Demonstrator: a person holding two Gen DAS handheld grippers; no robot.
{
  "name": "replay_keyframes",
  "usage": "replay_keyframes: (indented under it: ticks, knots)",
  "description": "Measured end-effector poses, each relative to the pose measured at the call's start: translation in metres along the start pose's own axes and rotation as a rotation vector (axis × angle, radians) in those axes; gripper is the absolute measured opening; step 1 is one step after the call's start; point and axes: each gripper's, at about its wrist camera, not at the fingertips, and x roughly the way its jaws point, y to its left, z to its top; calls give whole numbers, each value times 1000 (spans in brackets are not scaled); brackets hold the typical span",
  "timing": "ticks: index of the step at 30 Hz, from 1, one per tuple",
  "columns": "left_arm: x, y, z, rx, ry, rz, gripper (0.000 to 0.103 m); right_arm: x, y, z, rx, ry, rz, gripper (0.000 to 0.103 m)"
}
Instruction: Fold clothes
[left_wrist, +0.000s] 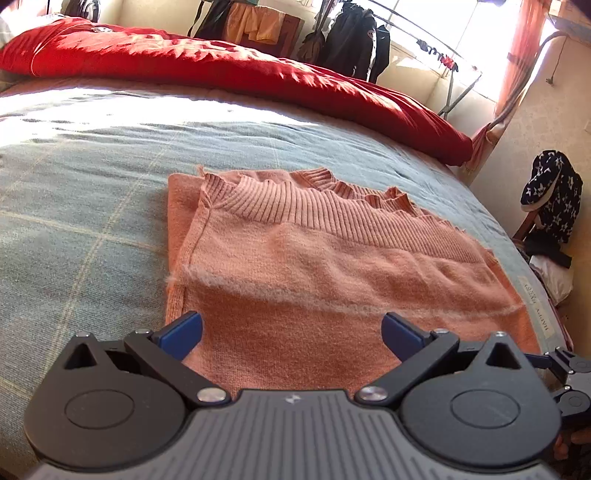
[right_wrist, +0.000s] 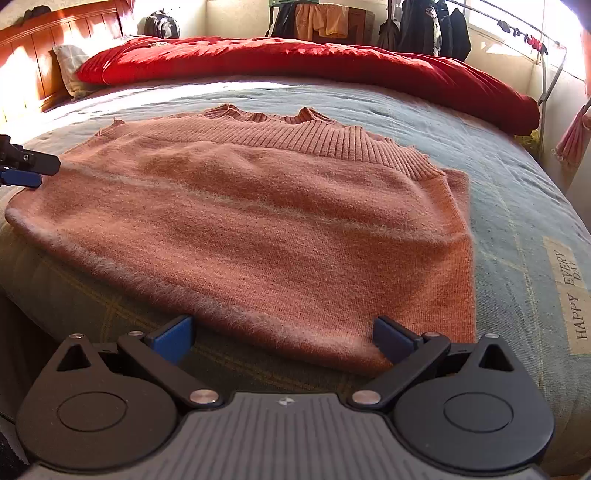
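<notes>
Both grippers, left gripper (left_wrist: 291, 334) and right gripper (right_wrist: 283, 334), gape over pink sweater (right_wrist: 258, 206); bedspread label (right_wrist: 570, 295) reads "HAPPY EVERY DAY".

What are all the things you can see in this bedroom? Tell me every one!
Sweater: one, salmon pink, partly folded, lying flat on the bed near its front edge.
Bedspread: one, blue-grey with pale check lines, covering the bed.
Duvet: one, red, bunched along the far side of the bed.
Pillow: one, pale checked, by the headboard.
Headboard: one, reddish wood, far left.
Backpack: one, grey, behind the bed.
Jackets: several, dark, hanging at the back.
Drying rack: one, metal, by the window.
Left gripper: one, black with blue pads, open over the sweater.
Right gripper: one, same colours, open at the sweater's near edge.
</notes>
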Motion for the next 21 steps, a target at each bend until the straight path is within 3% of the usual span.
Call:
replay_keyframes:
  ticks: [6,13,21]
  knots:
    - [-7,40,31,-137,-42,-69,102,-9,-5,3,62,-11,35,103]
    - [32,96,34,-364,89,-203,102,-11,-13,8,132,-6,73,103]
    - [61,110,38,-401,116,-306,102,1,-10,15,123,8,59,103]
